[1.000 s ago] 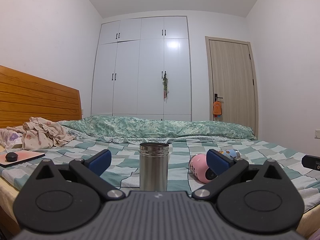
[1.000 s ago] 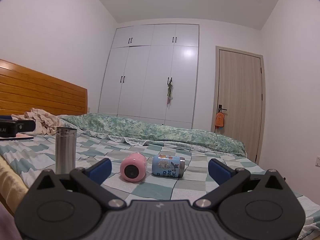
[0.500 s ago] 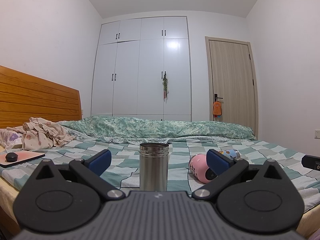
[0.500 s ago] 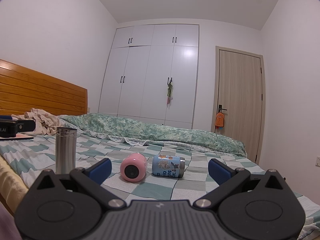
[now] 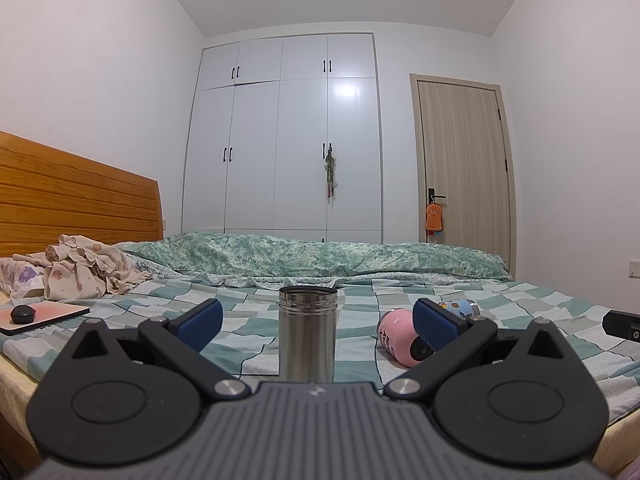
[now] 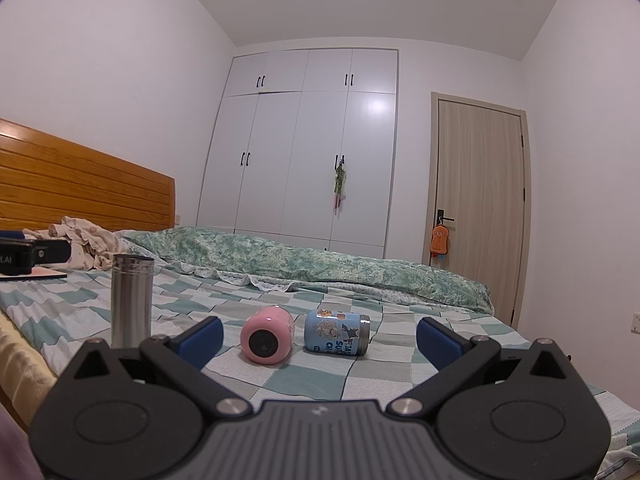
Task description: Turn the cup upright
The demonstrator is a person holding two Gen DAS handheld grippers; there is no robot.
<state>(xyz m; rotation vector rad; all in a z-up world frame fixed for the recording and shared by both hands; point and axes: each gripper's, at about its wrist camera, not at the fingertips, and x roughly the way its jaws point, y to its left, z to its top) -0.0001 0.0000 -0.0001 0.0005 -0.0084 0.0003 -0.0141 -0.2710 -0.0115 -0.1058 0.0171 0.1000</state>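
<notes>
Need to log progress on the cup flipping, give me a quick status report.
Left gripper and right gripper: jaws open, empty. Steel cup upright; pink cup and blue cup lying on their sides on the bed. Nothing blocking.

A bedroom with plain white walls (image 5: 100,92) and a white ceiling (image 6: 380,0) is lit from overhead, a glare showing on the tall white built-in wardrobe (image 5: 284,136) that fills the far wall. To its right stands a closed pale wood door (image 6: 480,204), an orange soft toy (image 6: 439,241) hanging from its handle. A wooden headboard (image 5: 72,200) backs the bed (image 6: 320,376), spread with a green-and-white checked cover and a rumpled green floral quilt (image 5: 320,254).
</notes>
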